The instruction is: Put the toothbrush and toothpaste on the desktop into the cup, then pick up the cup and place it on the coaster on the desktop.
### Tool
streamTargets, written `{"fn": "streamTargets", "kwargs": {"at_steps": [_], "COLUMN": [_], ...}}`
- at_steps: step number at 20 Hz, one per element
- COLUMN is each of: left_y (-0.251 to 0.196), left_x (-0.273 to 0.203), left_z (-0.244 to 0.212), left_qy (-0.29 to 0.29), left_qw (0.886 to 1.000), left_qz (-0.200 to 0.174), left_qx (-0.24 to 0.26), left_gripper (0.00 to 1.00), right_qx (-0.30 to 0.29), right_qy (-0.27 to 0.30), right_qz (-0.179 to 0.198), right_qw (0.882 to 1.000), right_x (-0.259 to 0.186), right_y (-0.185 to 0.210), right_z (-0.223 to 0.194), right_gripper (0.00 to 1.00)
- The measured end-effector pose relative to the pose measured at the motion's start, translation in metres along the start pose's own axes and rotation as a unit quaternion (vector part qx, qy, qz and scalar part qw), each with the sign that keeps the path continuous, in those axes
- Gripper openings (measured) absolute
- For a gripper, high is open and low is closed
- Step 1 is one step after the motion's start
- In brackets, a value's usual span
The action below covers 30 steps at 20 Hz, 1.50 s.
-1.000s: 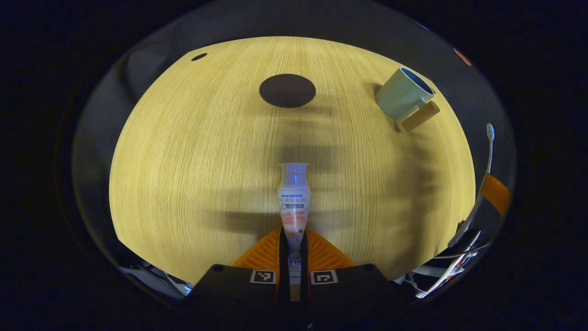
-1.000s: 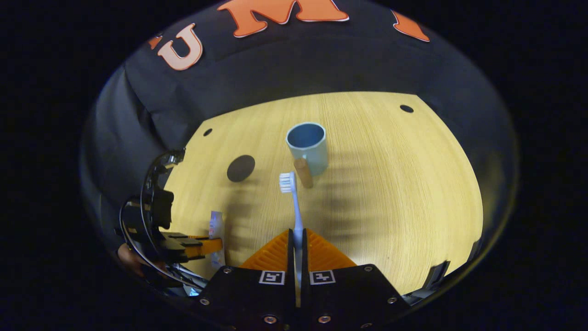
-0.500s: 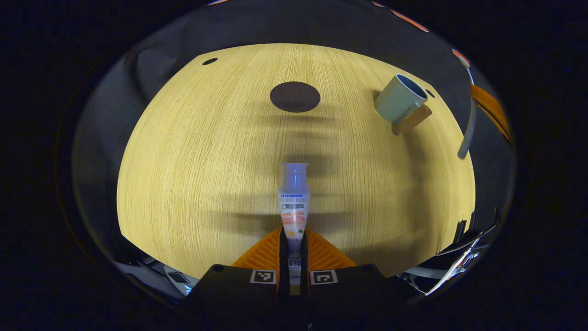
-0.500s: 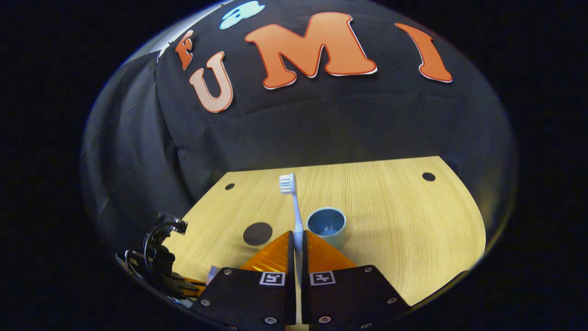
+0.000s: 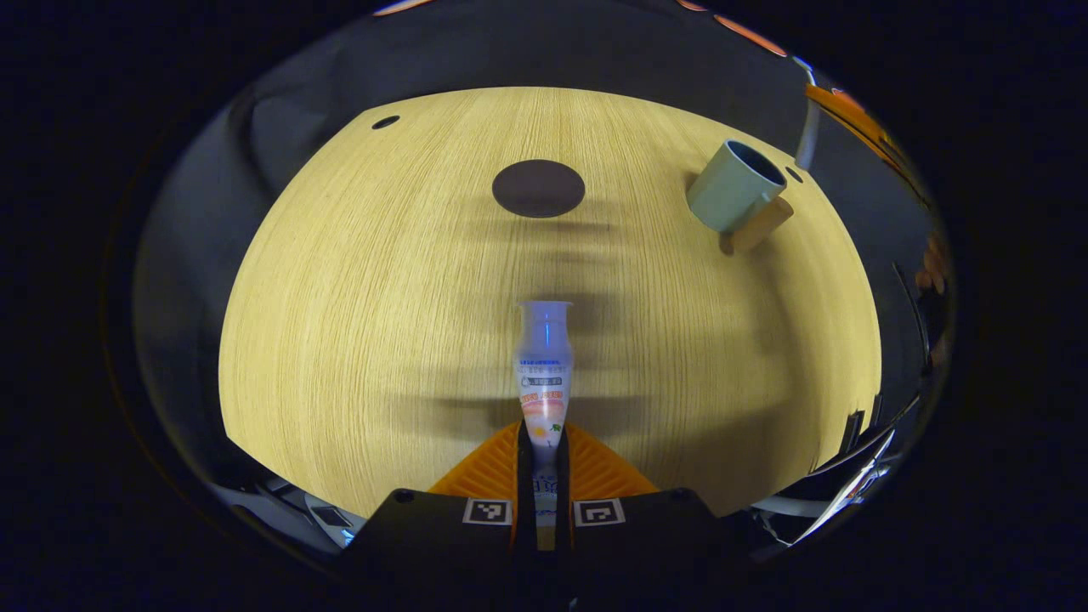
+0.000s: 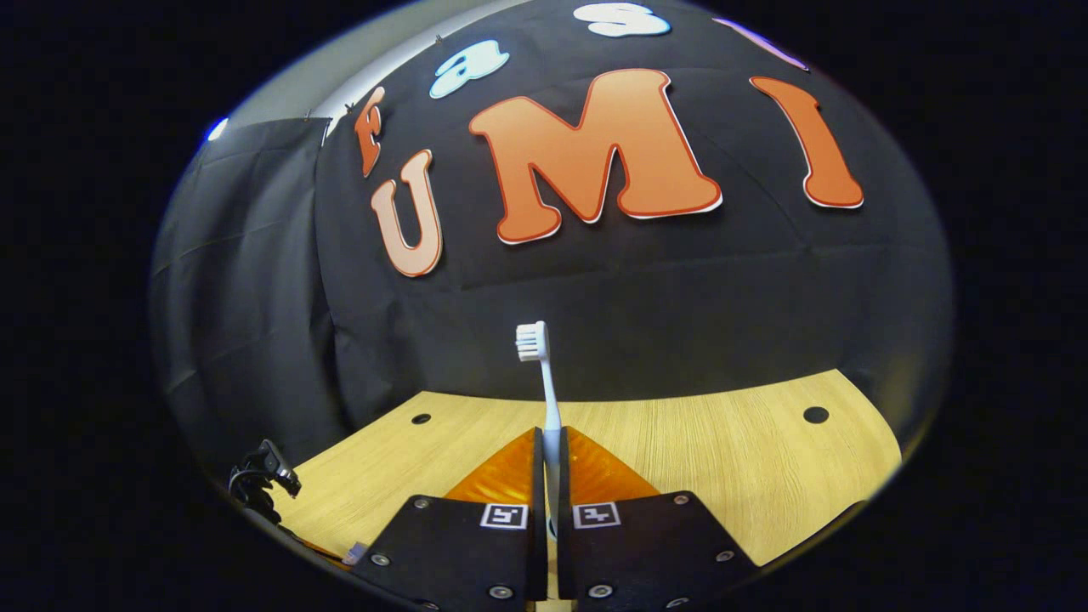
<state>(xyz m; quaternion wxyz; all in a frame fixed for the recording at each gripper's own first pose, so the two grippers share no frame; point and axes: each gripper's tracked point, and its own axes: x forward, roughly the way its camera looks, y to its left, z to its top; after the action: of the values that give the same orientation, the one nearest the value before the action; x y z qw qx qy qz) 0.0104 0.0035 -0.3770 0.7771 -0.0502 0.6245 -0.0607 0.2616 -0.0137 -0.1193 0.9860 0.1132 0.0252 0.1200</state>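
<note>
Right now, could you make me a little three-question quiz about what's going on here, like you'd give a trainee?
1. True or false: the left gripper is shut on the toothpaste tube.
2. The right gripper holds the toothbrush with its bristles: A) away from the gripper, B) between the fingers, C) inside the cup.
3. Fill in: the cup stands on the wooden desktop, not on the round dark ____.

Key: 1 true; 2 A; 3 coaster.

Bright overhead light on the desktop (image 5: 357, 323), soft banded shadows across its middle, heavy fisheye bending at edges, far corners dim.
</note>
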Motion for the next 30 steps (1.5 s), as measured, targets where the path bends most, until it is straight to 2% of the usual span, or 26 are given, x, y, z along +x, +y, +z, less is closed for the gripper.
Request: {"fn": "streamTargets", "kwargs": {"at_steps": [2, 4, 7, 14, 19, 21, 24, 25, 27, 28, 30], "left_y": [0.001, 0.003, 0.007, 0.008, -0.001, -0.005, -0.015, -0.018, -0.028, -0.035, -0.049], "left_x": [0.000, 0.001, 0.001, 0.001, -0.007, -0.011, -0.021, -0.025, -0.034, -0.039, -0.051], "left_z": [0.001, 0.001, 0.004, 0.011, 0.061, 0.095, 0.158, 0.181, 0.241, 0.275, 0.338], "left_qy": [-0.002, -0.004, -0.009, -0.024, -0.083, -0.115, -0.177, -0.197, -0.252, -0.282, -0.337], "left_qw": [1.000, 1.000, 1.000, 0.999, 0.997, 0.993, 0.984, 0.980, 0.967, 0.957, 0.938], "left_qz": [0.003, 0.005, 0.011, 0.019, 0.002, -0.003, -0.018, -0.022, -0.033, -0.040, -0.053], "left_qx": [-0.001, -0.004, -0.011, -0.018, -0.007, 0.003, 0.012, 0.015, 0.033, 0.047, 0.065], "left_gripper": [0.13, 0.13, 0.13, 0.13, 0.12, 0.13, 0.12, 0.12, 0.12, 0.12, 0.12], "right_qx": [-0.014, -0.035, -0.030, -0.037, -0.019, -0.021, -0.018, -0.018, -0.018, -0.017, -0.015], "right_qy": [-0.039, -0.051, -0.034, 0.014, 0.069, 0.087, 0.116, 0.134, 0.158, 0.168, 0.193], "right_qz": [0.001, -0.002, 0.005, 0.000, -0.002, -0.007, -0.007, -0.008, -0.014, -0.016, -0.024], "right_qw": [0.999, 0.998, 0.999, 0.999, 0.997, 0.996, 0.993, 0.991, 0.987, 0.985, 0.981], "right_x": [0.009, 0.015, 0.033, 0.042, 0.033, 0.025, 0.002, -0.010, -0.034, -0.045, -0.074], "right_y": [-0.004, -0.007, -0.016, -0.035, -0.039, -0.041, -0.041, -0.042, -0.045, -0.048, -0.055], "right_z": [0.007, 0.000, -0.030, -0.091, -0.120, -0.124, -0.129, -0.133, -0.139, -0.142, -0.151], "right_gripper": [0.05, 0.05, 0.05, 0.06, 0.13, 0.22, 0.40, 0.59, 0.66, 0.77, 0.89]}}
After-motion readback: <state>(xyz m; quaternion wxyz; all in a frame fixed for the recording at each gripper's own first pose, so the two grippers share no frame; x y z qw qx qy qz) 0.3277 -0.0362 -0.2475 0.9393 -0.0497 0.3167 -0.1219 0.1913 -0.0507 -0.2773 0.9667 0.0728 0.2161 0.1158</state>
